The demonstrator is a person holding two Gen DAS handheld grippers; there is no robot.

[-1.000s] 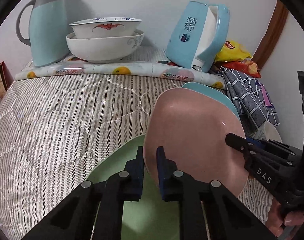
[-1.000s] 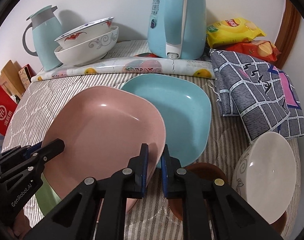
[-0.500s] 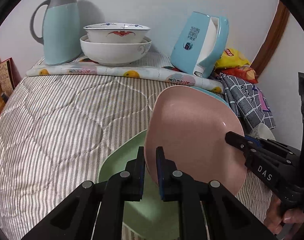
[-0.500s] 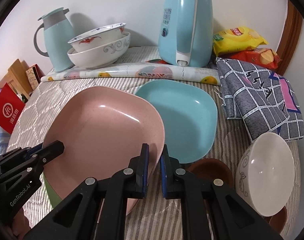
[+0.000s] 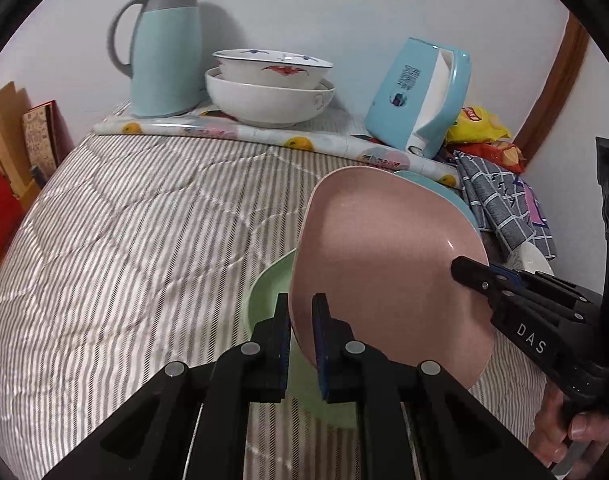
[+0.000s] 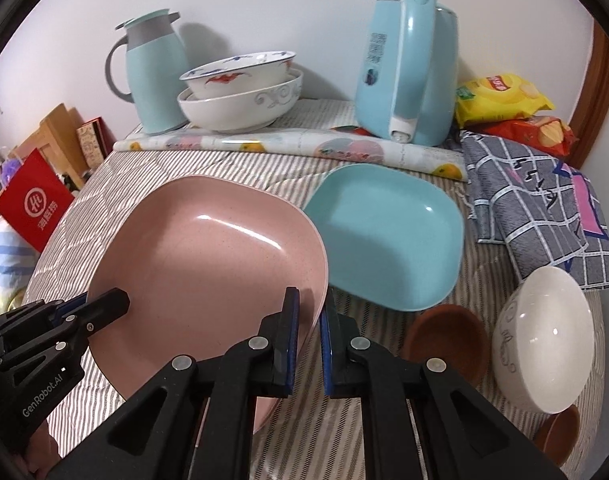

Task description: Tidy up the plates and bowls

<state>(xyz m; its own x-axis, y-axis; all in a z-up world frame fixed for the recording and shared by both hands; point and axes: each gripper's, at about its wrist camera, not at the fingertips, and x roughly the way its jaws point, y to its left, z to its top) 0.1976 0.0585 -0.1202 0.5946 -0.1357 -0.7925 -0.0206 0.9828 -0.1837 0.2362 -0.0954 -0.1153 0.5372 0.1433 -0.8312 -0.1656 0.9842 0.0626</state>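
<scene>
A pink plate [image 5: 384,272] is held tilted above the striped bed cover, gripped on two edges. My left gripper [image 5: 301,312] is shut on its near rim. My right gripper [image 6: 309,308] is shut on its right rim; it also shows in the left wrist view [image 5: 470,270]. A green plate [image 5: 264,304] lies under the pink one. A blue plate [image 6: 384,236] lies flat behind it. Two stacked white bowls [image 6: 240,96] stand at the back. A white bowl [image 6: 544,336] and a brown bowl [image 6: 444,340] sit at the right.
A pale blue thermos jug [image 5: 164,48] and a blue kettle [image 6: 408,68] stand by the back wall on a fruit-print mat [image 6: 288,146]. Snack bags [image 6: 500,96] and a checked cloth [image 6: 536,196] lie at the right. A red bag [image 6: 32,204] is at the left edge.
Both grippers have lifted the pink plate and drawn back; the back objects look farther and the green plate below shows smaller.
</scene>
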